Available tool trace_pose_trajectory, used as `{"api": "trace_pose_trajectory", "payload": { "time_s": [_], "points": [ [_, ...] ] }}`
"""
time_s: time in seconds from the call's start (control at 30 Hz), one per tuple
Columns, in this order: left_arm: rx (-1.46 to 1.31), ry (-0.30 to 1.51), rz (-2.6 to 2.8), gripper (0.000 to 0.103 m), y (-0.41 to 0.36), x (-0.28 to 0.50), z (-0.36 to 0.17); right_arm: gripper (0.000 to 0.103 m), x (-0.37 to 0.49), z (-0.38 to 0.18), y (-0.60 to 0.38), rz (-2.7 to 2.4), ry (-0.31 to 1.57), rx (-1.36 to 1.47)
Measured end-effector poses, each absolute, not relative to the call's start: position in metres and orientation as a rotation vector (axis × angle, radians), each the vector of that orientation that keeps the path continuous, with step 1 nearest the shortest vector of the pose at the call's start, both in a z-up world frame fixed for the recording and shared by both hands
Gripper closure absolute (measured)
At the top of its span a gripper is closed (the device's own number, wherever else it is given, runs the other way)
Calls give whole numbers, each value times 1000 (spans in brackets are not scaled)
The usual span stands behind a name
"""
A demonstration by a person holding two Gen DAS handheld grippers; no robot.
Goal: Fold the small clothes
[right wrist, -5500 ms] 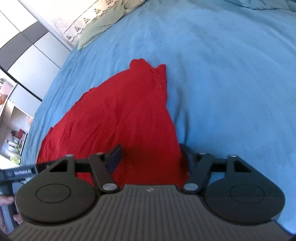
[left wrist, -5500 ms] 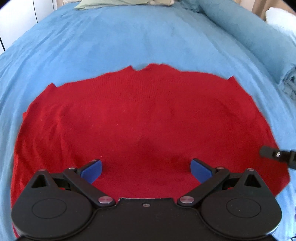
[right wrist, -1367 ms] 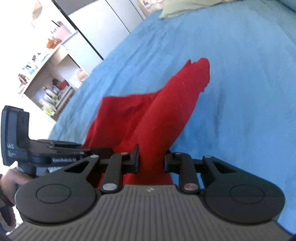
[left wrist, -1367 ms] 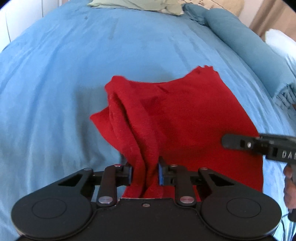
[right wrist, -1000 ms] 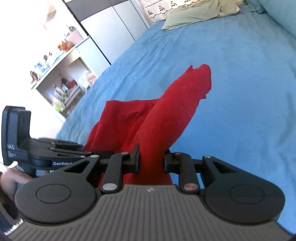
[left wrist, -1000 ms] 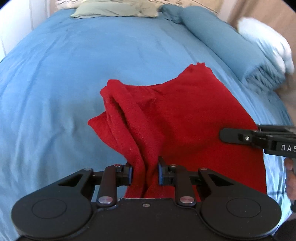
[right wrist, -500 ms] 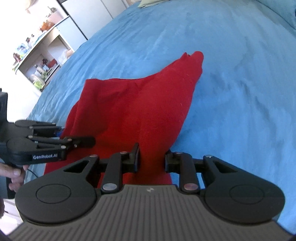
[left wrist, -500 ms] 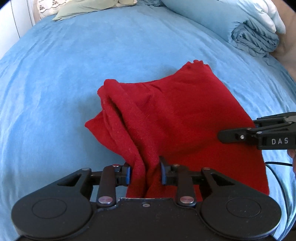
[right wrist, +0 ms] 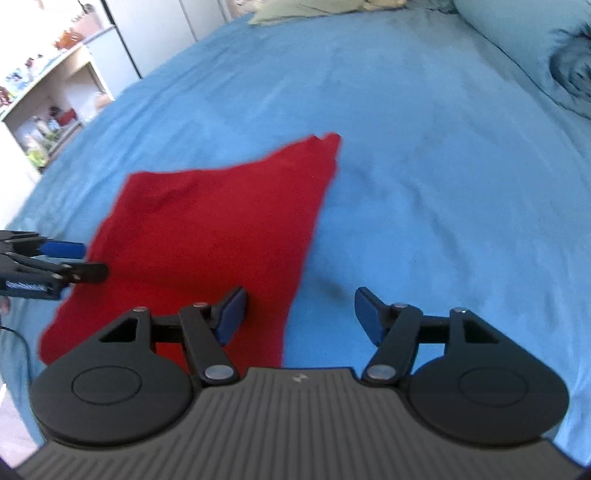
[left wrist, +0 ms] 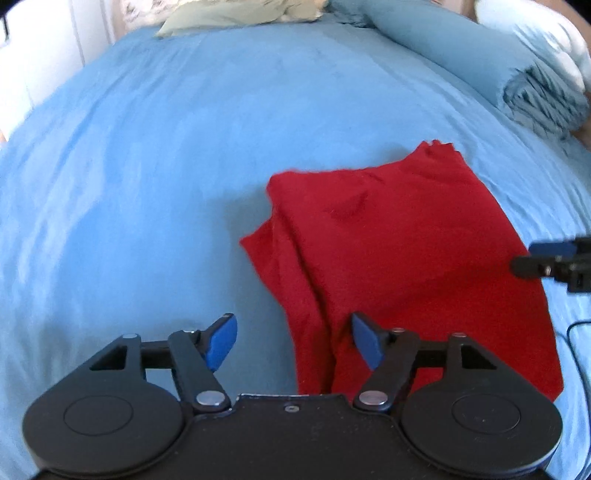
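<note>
A small red knit garment point(left wrist: 406, 258) lies folded over on the blue bedspread point(left wrist: 147, 184), with a bunched fold along its left edge. My left gripper point(left wrist: 293, 341) is open and empty just above that near left edge. In the right wrist view the garment point(right wrist: 207, 240) lies flat. My right gripper point(right wrist: 299, 314) is open and empty over its near right edge. Each gripper shows at the side of the other's view: the right gripper point(left wrist: 554, 264) and the left gripper point(right wrist: 44, 266).
A rolled blue duvet point(left wrist: 517, 81) and a white pillow point(left wrist: 535, 33) lie at the far right of the bed. A green pillow point(left wrist: 236, 14) lies at the head. Shelves and cupboards point(right wrist: 48, 110) stand to the left of the bed. A thin black cable point(left wrist: 576, 354) runs at the right.
Both grippers have opened and let go of the red garment, which has dropped flat onto the bed. Both have drawn back a little.
</note>
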State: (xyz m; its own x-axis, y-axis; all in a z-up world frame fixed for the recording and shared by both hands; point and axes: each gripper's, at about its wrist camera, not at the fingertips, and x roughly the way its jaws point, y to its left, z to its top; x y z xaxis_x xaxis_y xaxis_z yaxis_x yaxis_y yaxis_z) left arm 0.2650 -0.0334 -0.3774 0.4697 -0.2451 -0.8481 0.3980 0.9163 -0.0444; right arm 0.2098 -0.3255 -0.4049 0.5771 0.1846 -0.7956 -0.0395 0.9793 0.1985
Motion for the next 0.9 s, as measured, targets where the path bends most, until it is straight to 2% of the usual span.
{"api": "trace_pose_trajectory", "payload": {
  "time_s": [0.1,0.27,0.4,0.5,0.53,0.6,0.77,0.9],
  "points": [
    [105,1026,-356,16,-33,272,-388,23,209,-413,-328,120,956,165],
    [115,967,-320,20,-31,266,-353,23,202,-377,-325,116,899,164],
    [125,837,-311,20,-26,243,-279,21,180,-306,-328,123,799,151],
    [100,734,-293,17,-19,218,-209,3,156,-243,-324,93,719,112],
    [90,705,-279,14,-17,209,-188,0,144,-219,-321,74,680,92],
    [60,641,-235,0,-13,188,-141,0,121,-173,-313,43,602,56],
    [38,558,-142,0,-5,131,-44,0,70,-83,-300,-39,566,20],
    [107,605,-96,0,-5,91,-3,0,33,-37,-293,-141,640,46]
  ]
}}
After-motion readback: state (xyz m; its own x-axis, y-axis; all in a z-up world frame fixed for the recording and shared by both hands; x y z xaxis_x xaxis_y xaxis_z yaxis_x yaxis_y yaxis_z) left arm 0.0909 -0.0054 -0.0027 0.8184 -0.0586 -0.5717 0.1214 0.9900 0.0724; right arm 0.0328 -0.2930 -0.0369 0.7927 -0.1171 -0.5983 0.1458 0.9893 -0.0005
